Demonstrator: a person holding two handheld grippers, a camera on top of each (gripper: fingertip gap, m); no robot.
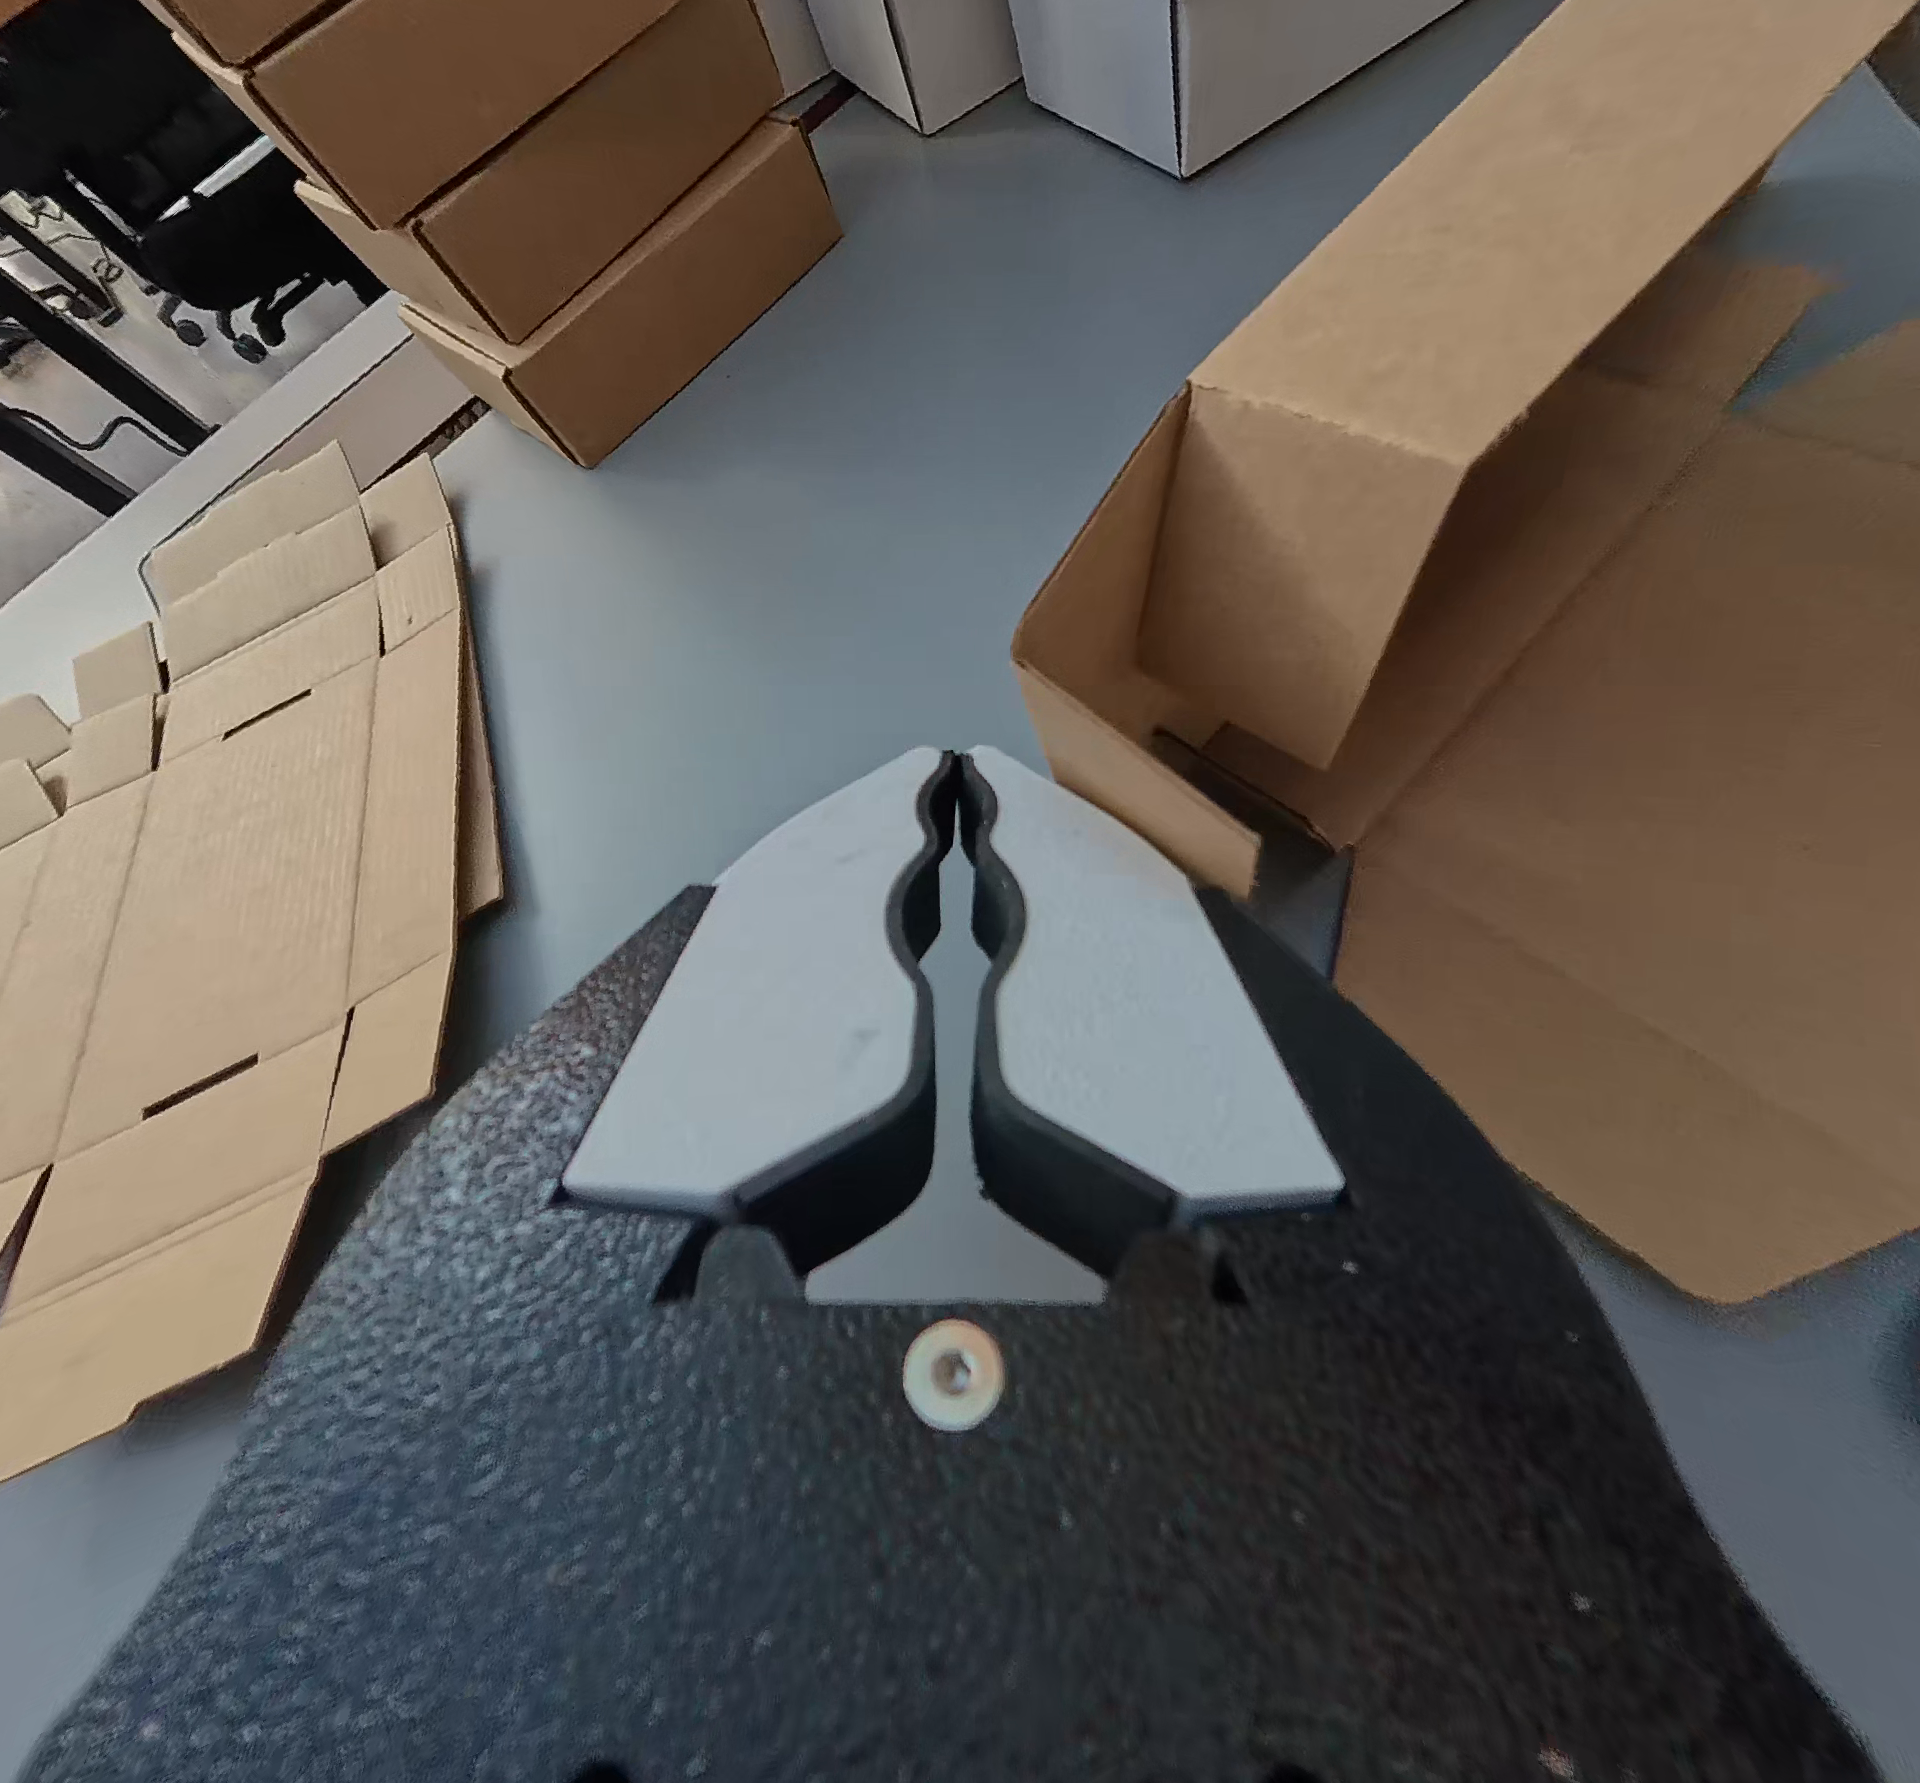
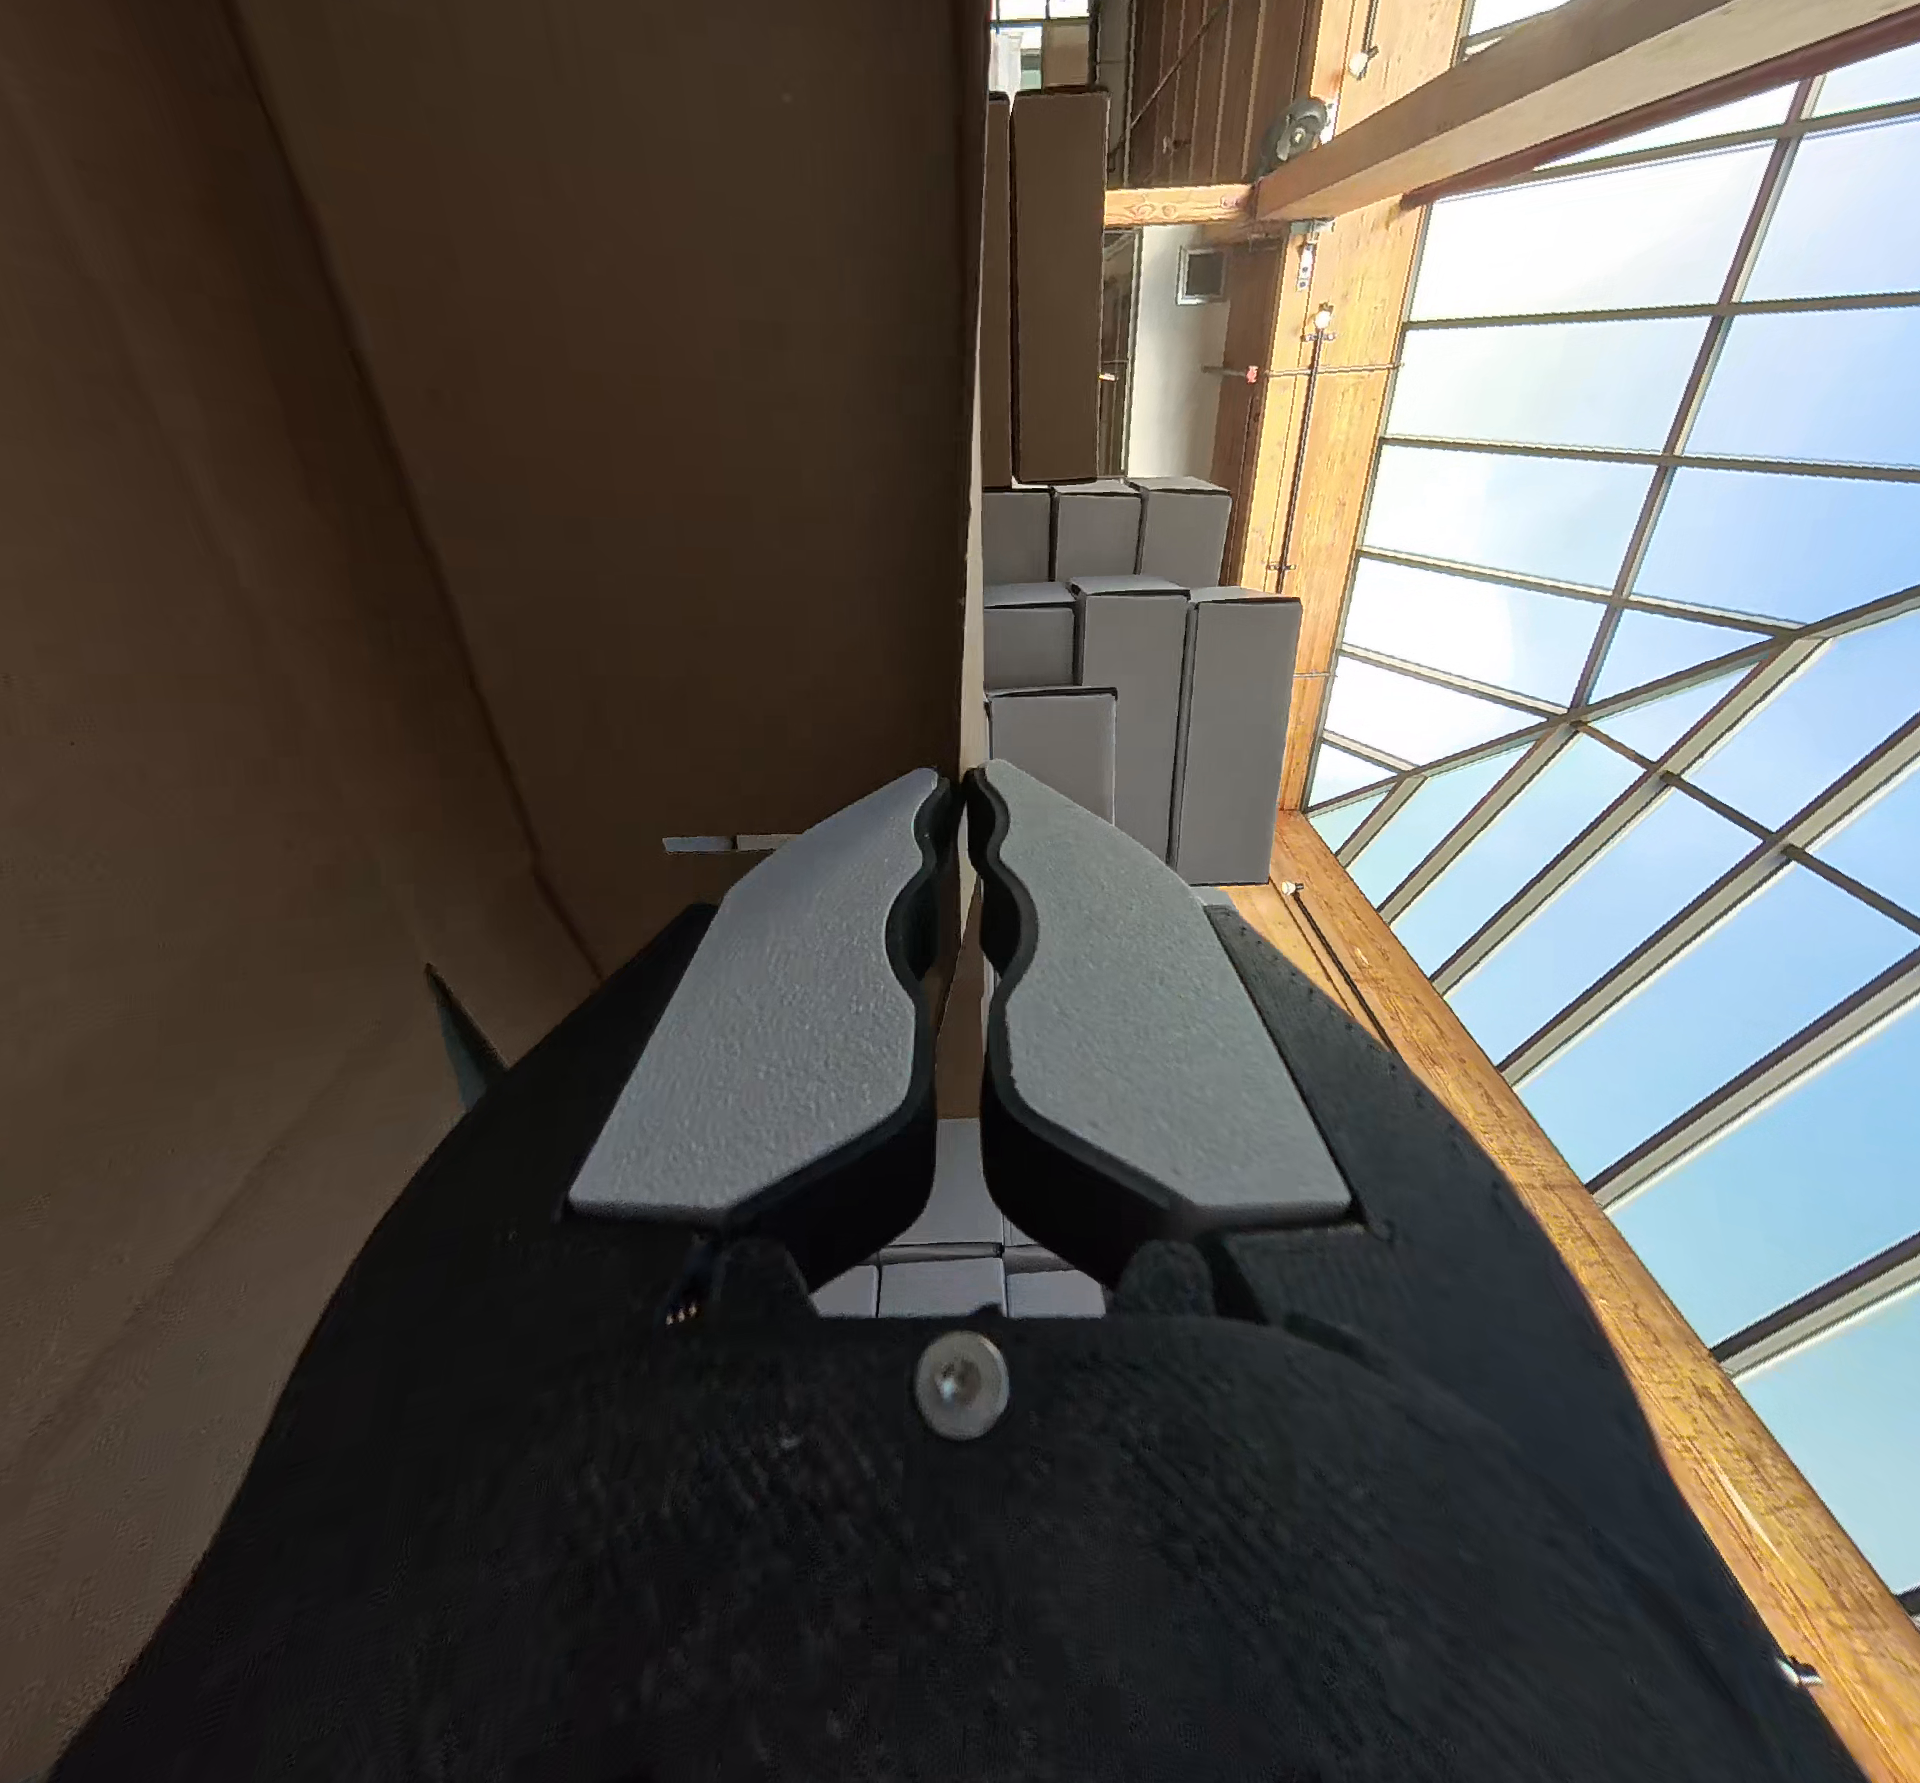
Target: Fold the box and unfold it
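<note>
Box (image 1: 1507, 694) sat half-formed on surface (image 1: 831, 486), just right of left tongs (image 1: 958, 762), long axis running away up-right. Left tongs clenched, empty. Right tongs (image 2: 961, 783) clamped on box's panel edge, so nearer.

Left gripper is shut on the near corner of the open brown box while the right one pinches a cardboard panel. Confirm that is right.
Not quite. In the left wrist view the left gripper is shut, but on nothing: its tips meet over the grey table, beside and apart from the open brown box. The right gripper does pinch the edge of a cardboard panel, as the right wrist view shows.
</note>
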